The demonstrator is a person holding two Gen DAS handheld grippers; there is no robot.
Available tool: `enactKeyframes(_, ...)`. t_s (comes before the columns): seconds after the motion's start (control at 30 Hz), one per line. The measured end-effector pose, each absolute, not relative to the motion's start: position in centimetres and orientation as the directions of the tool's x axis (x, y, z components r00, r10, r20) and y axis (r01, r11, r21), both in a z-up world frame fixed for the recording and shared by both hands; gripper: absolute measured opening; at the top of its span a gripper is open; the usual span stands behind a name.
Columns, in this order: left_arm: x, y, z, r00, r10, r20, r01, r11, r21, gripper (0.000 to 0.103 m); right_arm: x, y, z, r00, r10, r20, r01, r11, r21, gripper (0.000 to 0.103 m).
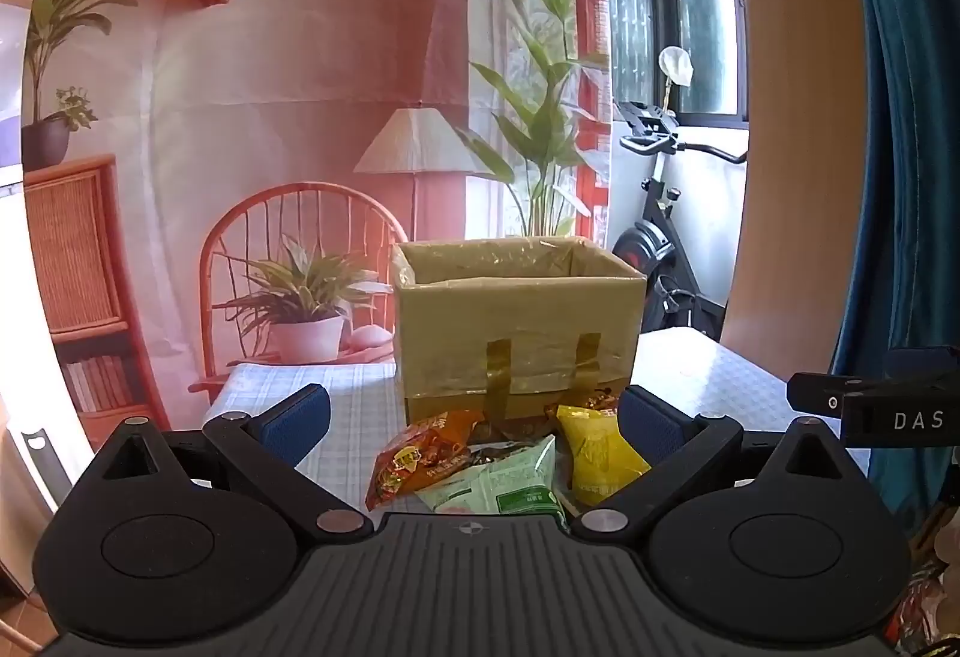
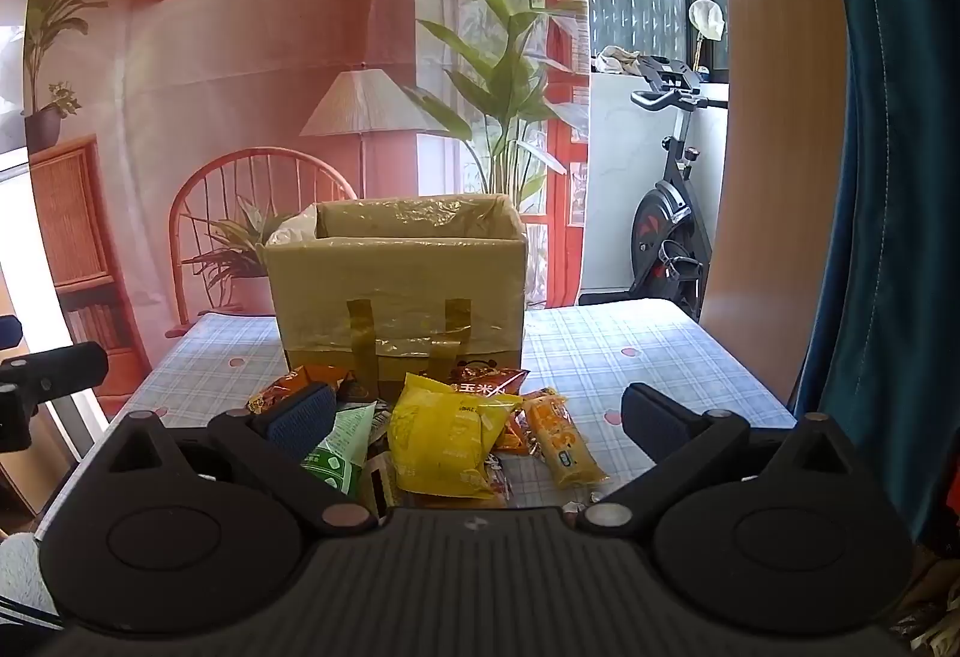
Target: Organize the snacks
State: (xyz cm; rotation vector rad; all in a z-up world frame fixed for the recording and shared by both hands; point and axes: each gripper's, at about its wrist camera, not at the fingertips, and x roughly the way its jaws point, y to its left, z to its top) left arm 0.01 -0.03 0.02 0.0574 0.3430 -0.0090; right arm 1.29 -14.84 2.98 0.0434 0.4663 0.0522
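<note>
A pile of snack packets lies on the checked tablecloth in front of an open cardboard box [image 1: 516, 321] [image 2: 396, 291] lined with plastic film. The pile holds a yellow bag [image 2: 444, 435] [image 1: 597, 453], a green-and-white packet [image 2: 339, 450] [image 1: 510, 486], an orange-red packet [image 1: 426, 456] [image 2: 300, 384], a red corn snack bag [image 2: 486, 378] and an orange bar [image 2: 561, 441]. My left gripper [image 1: 474, 417] hangs open above the near side of the pile. My right gripper [image 2: 477, 414] is open too, its fingers either side of the yellow bag, holding nothing.
The table [image 2: 630, 357] stands before a printed backdrop of a room. An exercise bike [image 2: 672, 219] and a window are at the back right. A blue curtain [image 2: 900, 177] hangs on the right. The other gripper's tip [image 1: 870, 405] shows at the right edge of the left wrist view.
</note>
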Motion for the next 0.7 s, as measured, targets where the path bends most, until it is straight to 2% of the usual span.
enactKeyframes(0.7,-0.2,0.5,0.7,0.951,0.002,-0.309,0.015,0.999,0.051,0.103,1.3,-14.9,3.0,0.895,0.058,-0.442,-0.040,0.998,0.048,0.103)
